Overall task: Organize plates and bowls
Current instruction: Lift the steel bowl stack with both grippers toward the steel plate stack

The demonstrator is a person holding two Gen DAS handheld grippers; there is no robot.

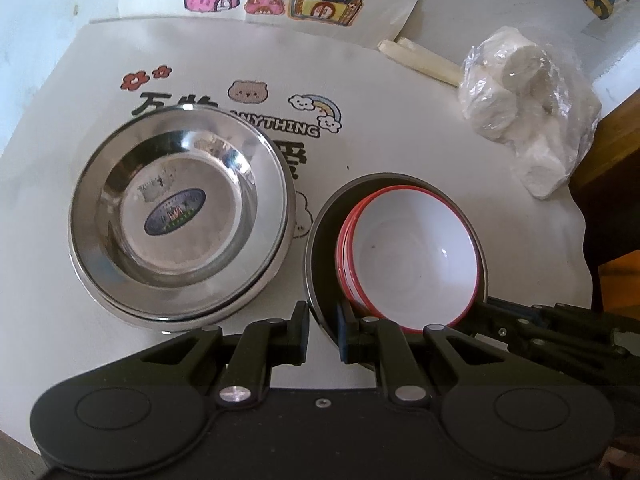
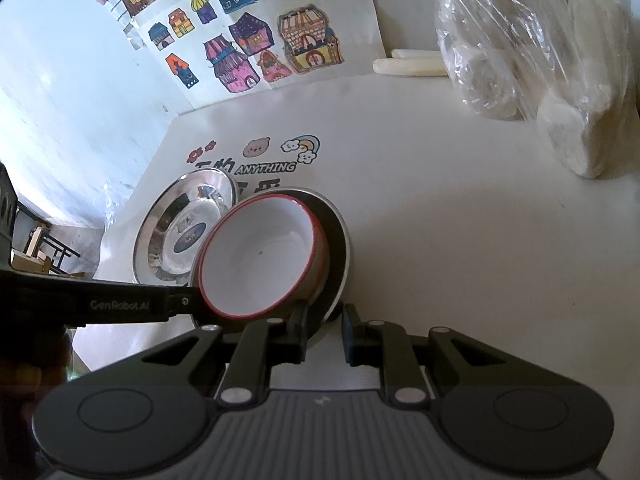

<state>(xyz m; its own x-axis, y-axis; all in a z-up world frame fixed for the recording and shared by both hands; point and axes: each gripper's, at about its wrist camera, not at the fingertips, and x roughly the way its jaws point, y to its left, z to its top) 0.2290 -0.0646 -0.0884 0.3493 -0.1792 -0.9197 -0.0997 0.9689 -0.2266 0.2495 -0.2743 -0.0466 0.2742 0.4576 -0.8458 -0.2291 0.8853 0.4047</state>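
Note:
A dark plate (image 1: 320, 240) holds nested white bowls with red rims (image 1: 416, 256) on the white printed table cover. My left gripper (image 1: 324, 332) is shut on the plate's near rim, one finger outside and one inside. My right gripper (image 2: 325, 332) is shut on the same dark plate (image 2: 340, 236) at another part of its rim, with the white bowls (image 2: 260, 256) tilted inside. Each gripper shows in the other view: the right gripper (image 1: 520, 320) at the plate's right, the left gripper (image 2: 176, 304) at its left. Stacked steel plates (image 1: 180, 216) lie just left of the dark plate.
A clear plastic bag of white lumps (image 1: 528, 120) sits at the back right, with pale sticks (image 1: 420, 60) beside it. Coloured house drawings (image 2: 248, 48) hang on the wall behind. A brown wooden piece (image 1: 616, 152) borders the table's right edge.

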